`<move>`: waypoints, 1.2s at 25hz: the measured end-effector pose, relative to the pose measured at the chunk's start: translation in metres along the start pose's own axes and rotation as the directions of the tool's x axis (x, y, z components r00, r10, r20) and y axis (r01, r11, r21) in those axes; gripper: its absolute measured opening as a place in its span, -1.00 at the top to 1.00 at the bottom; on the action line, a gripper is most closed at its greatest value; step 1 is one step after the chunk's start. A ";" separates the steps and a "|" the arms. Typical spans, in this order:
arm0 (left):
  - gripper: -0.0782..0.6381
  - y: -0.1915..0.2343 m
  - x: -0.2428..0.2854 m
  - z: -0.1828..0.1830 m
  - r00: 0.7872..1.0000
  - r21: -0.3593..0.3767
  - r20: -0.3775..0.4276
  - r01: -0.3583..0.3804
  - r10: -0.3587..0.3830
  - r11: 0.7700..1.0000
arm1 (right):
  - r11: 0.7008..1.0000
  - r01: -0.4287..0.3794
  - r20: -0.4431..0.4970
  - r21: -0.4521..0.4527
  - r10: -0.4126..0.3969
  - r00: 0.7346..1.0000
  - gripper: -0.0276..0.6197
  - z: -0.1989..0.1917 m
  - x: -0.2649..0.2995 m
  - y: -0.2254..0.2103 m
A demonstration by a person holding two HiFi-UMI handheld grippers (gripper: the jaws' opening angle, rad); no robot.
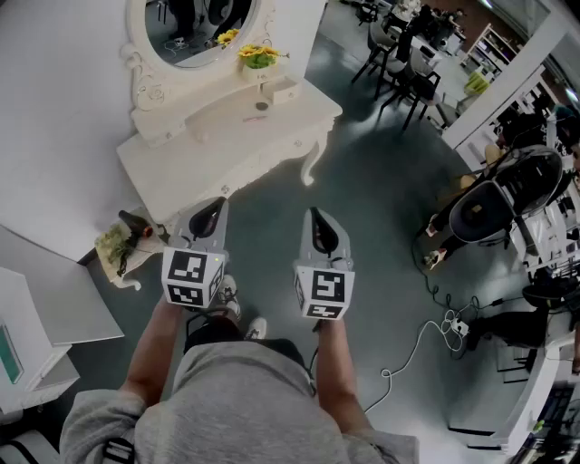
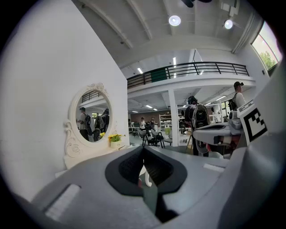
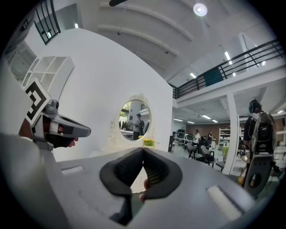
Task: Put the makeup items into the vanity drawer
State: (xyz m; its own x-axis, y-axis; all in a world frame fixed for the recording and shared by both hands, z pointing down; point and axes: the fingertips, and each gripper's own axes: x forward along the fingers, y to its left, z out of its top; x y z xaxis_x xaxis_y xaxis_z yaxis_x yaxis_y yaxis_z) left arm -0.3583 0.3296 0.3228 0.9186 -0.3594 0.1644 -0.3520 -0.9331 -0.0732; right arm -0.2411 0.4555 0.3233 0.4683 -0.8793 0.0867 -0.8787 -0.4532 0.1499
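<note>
**Floor:** grey-green polished floor [image 1: 381, 181], running from the person's feet to the far room.

**Wall:** plain white wall [image 1: 54, 91] on the left.

**Vanity:** cream carved vanity table with curled legs [image 1: 227, 136], standing against the wall, far ahead of both grippers and well apart from them. Its front shows no drawer standing out.

**Mirror:** oval mirror in a cream scrolled frame [image 1: 195, 27], upright at the back of the vanity top.

**Person:** grey short-sleeved shirt [image 1: 236, 399], near edge, with bare forearms reaching forward.

**Chairs:** group of black chairs [image 1: 403, 63], far right.

**Machine:** black and grey rounded machine [image 1: 494, 204], right side.

**Left gripper:** grey two-jaw left gripper [image 1: 217, 204] with a black-and-white marker cube [image 1: 191, 277], pointing towards the vanity. In its own view the black ribbed pads meet at the tips [image 2: 143, 150], with nothing between them.

**Right gripper:** matching grey right gripper [image 1: 314, 216], beside the left and apart from it. Its pads are pressed together at the tips [image 3: 143, 151], with nothing held.

**Cable:** white cable [image 1: 412, 349], looping over the floor at the right.

**Flowers:** yellow flowers in a small white pot [image 1: 256, 56], on the vanity's raised back shelf below the mirror.

**Makeup item:** one small round dark-topped item [image 1: 262, 106], on the vanity top just in front of the flowers. It is too small to identify further.
</note>
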 end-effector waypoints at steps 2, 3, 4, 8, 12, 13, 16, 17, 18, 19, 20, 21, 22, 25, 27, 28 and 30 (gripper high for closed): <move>0.75 -0.005 -0.001 0.001 1.000 0.004 -0.004 -0.002 0.002 1.000 | 1.000 0.009 0.001 -0.004 -0.009 1.000 0.91 0.000 -0.005 -0.004; 0.75 -0.008 -0.002 0.001 1.000 0.006 -0.004 -0.003 0.003 1.000 | 1.000 0.011 0.000 -0.004 -0.011 1.000 0.91 -0.001 -0.006 -0.006; 0.75 -0.009 -0.002 0.002 1.000 0.007 -0.002 -0.004 0.004 1.000 | 1.000 0.009 -0.003 -0.002 -0.009 1.000 0.91 -0.001 -0.007 -0.007; 0.75 -0.016 0.002 0.001 1.000 0.007 -0.001 -0.001 0.001 1.000 | 1.000 0.002 -0.013 0.004 -0.002 1.000 0.91 -0.006 -0.008 -0.011; 0.75 -0.021 0.012 -0.001 1.000 0.009 -0.002 0.004 -0.004 1.000 | 1.000 0.005 -0.023 -0.002 -0.005 1.000 0.91 -0.011 -0.005 -0.019; 0.75 -0.022 0.016 -0.001 1.000 0.012 -0.003 0.007 -0.007 1.000 | 1.000 0.008 -0.025 -0.002 -0.008 1.000 0.91 -0.012 -0.003 -0.021; 0.75 -0.022 0.032 -0.001 1.000 0.017 -0.008 0.015 -0.015 1.000 | 1.000 0.019 -0.031 -0.005 -0.019 0.999 0.91 -0.015 0.006 -0.031; 0.75 -0.022 0.039 -0.001 1.000 0.017 -0.010 0.019 -0.019 1.000 | 1.000 0.021 -0.034 -0.003 -0.022 0.999 0.91 -0.017 0.011 -0.035; 0.75 -0.021 0.047 -0.001 1.000 0.016 -0.011 0.023 -0.022 1.000 | 1.000 0.022 -0.036 0.001 -0.022 0.999 0.91 -0.019 0.017 -0.039; 0.75 -0.020 0.055 -0.001 1.000 0.015 -0.012 0.025 -0.025 1.000 | 1.000 0.021 -0.039 0.006 -0.021 0.999 0.91 -0.021 0.023 -0.043; 0.75 -0.019 0.063 -0.002 1.000 0.014 -0.014 0.027 -0.027 1.000 | 1.000 0.020 -0.041 0.011 -0.020 0.999 0.91 -0.023 0.030 -0.046; 0.75 -0.018 0.072 -0.002 0.999 0.012 -0.015 0.029 -0.029 1.000 | 1.000 0.020 -0.044 0.015 -0.019 0.999 0.91 -0.024 0.037 -0.050; 0.75 -0.017 0.082 -0.001 0.999 0.011 -0.016 0.030 -0.030 0.999 | 1.000 0.021 -0.046 0.016 -0.020 0.999 0.91 -0.026 0.045 -0.055; 0.75 -0.009 0.117 0.002 0.999 0.010 -0.019 0.033 -0.033 0.999 | 1.000 0.024 -0.050 0.014 -0.023 0.998 0.91 -0.029 0.075 -0.072; 0.75 -0.001 0.144 0.000 0.999 0.004 -0.025 0.032 -0.032 0.999 | 1.000 0.018 -0.060 0.014 -0.017 0.998 0.91 -0.034 0.101 -0.082; 0.75 0.004 0.158 0.000 0.999 -0.001 -0.028 0.031 -0.031 1.000 | 1.000 0.012 -0.065 0.014 -0.011 0.998 0.91 -0.036 0.116 -0.086; 0.75 0.015 0.189 0.002 0.999 -0.012 -0.035 0.029 -0.029 1.000 | 1.000 0.001 -0.073 0.012 0.000 0.997 0.91 -0.037 0.147 -0.095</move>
State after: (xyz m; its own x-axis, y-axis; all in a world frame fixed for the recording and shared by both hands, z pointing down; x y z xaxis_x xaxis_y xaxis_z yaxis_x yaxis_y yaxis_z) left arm -0.1899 0.2479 0.3512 0.9215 -0.3323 0.2011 -0.3278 -0.9431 -0.0566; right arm -0.0853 0.3747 0.3585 0.4735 -0.8664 0.1582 -0.8795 -0.4554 0.1385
